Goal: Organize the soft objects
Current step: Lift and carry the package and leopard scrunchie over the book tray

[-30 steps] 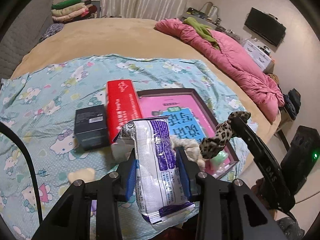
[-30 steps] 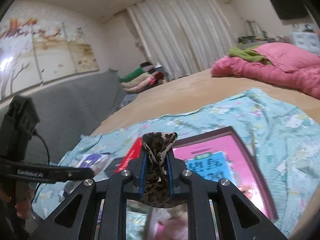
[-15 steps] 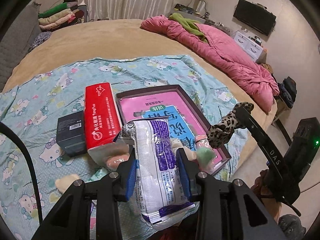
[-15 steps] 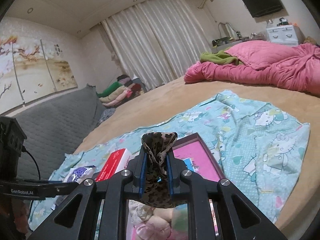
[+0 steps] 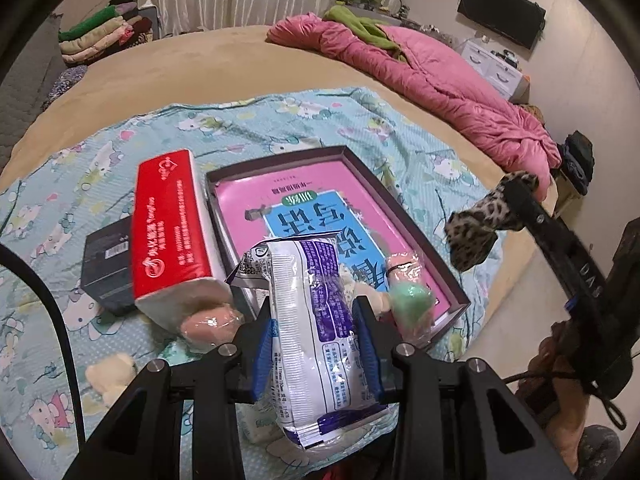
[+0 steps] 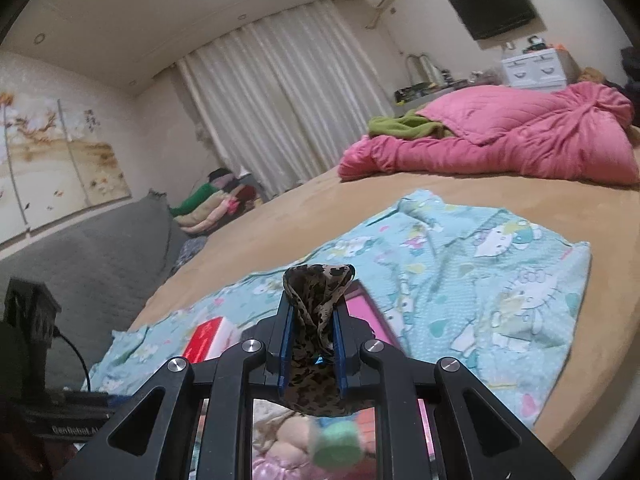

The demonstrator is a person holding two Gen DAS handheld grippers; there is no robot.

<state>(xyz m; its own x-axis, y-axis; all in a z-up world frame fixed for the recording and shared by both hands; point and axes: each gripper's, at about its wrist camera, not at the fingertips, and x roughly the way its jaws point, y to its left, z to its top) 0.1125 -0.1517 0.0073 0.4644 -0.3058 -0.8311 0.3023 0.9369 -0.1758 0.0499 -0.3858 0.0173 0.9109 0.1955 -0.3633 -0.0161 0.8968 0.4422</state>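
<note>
My left gripper is shut on a white and purple plastic pack, held above the near end of a dark-framed tray with a pink and blue printed bottom. In the tray's near corner lie a green and pink wrapped roll and a cream plush piece. My right gripper is shut on a leopard-print cloth, which also shows at the right in the left wrist view as the leopard-print cloth, raised beside the tray. A peach wrapped roll and a small cream plush lie on the blanket.
A red tissue pack and a black box lie left of the tray on the light blue cartoon blanket. A pink quilt lies at the bed's far right. Folded clothes are stacked far left. The bed edge runs right of the tray.
Both hands have shifted, so the tray and red pack now sit more central in the left view. The right gripper with the leopard cloth swung right and tilted. Both grips are unchanged.
</note>
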